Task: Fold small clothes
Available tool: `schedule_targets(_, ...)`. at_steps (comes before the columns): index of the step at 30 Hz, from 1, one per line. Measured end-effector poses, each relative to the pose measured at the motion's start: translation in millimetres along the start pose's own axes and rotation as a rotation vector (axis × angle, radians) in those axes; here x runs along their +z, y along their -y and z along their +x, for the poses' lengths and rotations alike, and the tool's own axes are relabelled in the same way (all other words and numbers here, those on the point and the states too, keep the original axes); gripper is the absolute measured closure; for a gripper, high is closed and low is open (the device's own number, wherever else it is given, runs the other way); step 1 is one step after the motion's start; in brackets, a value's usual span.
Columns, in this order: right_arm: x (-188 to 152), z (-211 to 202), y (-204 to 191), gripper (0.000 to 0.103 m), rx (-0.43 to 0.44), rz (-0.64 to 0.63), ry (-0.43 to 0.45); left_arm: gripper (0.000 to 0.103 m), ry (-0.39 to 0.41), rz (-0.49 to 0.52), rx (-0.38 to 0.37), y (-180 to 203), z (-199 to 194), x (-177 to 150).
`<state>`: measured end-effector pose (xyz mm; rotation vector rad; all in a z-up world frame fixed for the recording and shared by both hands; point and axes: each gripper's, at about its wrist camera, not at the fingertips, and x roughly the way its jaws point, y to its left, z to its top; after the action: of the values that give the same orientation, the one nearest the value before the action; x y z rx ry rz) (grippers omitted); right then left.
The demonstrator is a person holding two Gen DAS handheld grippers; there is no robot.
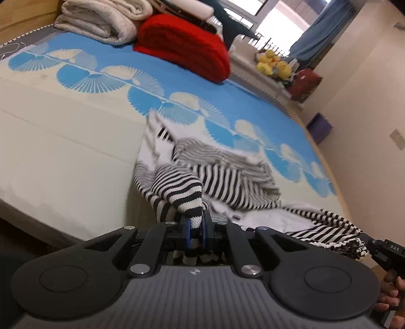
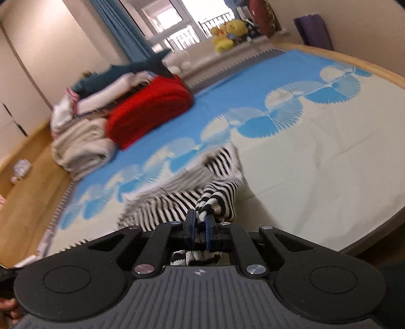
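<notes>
Black gripper bodies are filling the near edge of both wrist views, then the big stuff: bed (image 1: pixel 63 141) w/ blue-and-cream sheet is spreading out under everything, red blanket (image 1: pixel 184 55) & cream quilt (image 1: pixel 101 22) are sitting well back by the headboard end. Striped top (image 1: pixel 227 174) is lying bunched mid-bed, near edge being held off the sheet, body trailing away fwd from both claws. Left gripper (image 1: pixel 195 227) is clenching a striped fold, cloth poking thru behind the pads. Right gripper (image 2: pixel 200 227) is doing the same on its own bunch, pads pinching tight. Both are gripping the near side, so the span betw. them is running across, L to R. Looks like the fold will be turning on that: cloth hanging ahead & below, neither hand nearer, both needing to carry fwd together to lay it flat.
</notes>
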<state>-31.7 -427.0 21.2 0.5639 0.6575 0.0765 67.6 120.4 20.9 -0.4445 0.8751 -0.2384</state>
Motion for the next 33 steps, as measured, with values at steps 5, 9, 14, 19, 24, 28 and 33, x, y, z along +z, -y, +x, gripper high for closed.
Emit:
schedule_targets(5, -3, -23, -5, 0.096, 0.027, -0.031, 0.021, 0.094, 0.004, -0.021, -0.015, -2, -16, -5)
schedule_targets(9, 9, 15, 4, 0.096, -0.003, -0.011, -0.018, 0.094, -0.035, -0.044, 0.011, -12, 22, 12)
schedule_targets(14, 37, 83, 11, 0.096, -0.048, -0.048, -0.072, 0.094, -0.104, -0.081, 0.029, -30, 97, 56)
schedule_targets(19, 68, 175, 23, 0.097, -0.126, -0.081, -0.186, 0.094, -0.197, -0.046, 0.081, -39, 175, 94)
schedule_targets(24, 70, 241, 44, 0.096, -0.177, -0.061, -0.264, 0.093, -0.256, -0.066, 0.095, -56, 231, 99)
schedule_targets(28, 67, 265, 55, 0.093, -0.194, 0.008, -0.304, 0.088, -0.27, -0.191, 0.074, -71, 243, 108)
schedule_targets(33, 85, 253, 52, 0.088, -0.181, -0.023, -0.207, 0.07, -0.199, -0.243, 0.082, -83, 227, 122)
